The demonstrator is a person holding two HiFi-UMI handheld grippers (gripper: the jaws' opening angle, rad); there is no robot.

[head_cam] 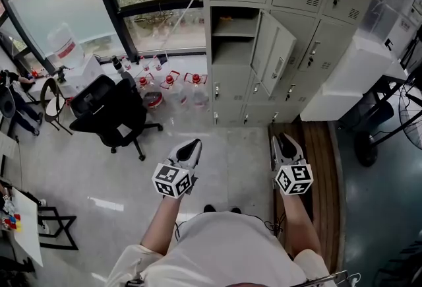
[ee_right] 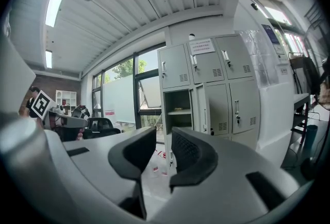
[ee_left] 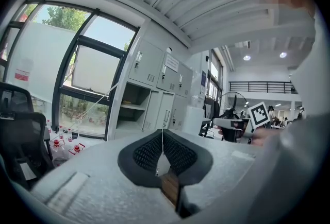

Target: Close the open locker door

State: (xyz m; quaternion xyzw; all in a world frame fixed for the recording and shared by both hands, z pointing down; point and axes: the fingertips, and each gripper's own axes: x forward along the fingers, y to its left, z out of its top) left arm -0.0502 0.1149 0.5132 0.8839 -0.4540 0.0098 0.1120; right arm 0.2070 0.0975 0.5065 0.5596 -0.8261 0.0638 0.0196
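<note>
Right gripper (head_cam: pixel 285 140) is held by the person's right hand, level with the left gripper (head_cam: pixel 191 145); in the right gripper view its 2 dark pads (ee_right: pixel 188 151) stand apart with a clear gap, and only the floor and lockers beyond show between them, so it holds nothing. In the left gripper view, the pads (ee_left: pixel 178 153) of the left gripper (ee_left: pixel 163 133) meet along 1 thin seam with nothing between them. Ahead of both grippers stands the grey locker bank (head_cam: pixel 231 97), well apart from them. Its 1 open compartment (head_cam: pixel 232 48) sits in the left column, second row from the top as seen in the head view, with a shelf (head_cam: pixel 234 35) inside. On that compartment's right side the locker door (head_cam: pixel 273 51) stands out from the locker face, its free edge projecting into the room towards the person; in the right gripper view the door (ee_right: pixel 201 109) shows nearly edge-on, just right of the opening. Pale floor (head_cam: pixel 224 140) lies open between the grippers and the locker base. At the left, a black office chair (head_cam: pixel 109 111) stands well apart from the lockers, and water bottles (head_cam: pixel 170 84) line the window base (head_cam: pixel 158 28) beside the bank's lower left corner. At the right, a white cabinet (head_cam: pixel 349 78) adjoins the lockers, and a brown wooden strip (head_cam: pixel 323 167) of floor runs under the right gripper
</note>
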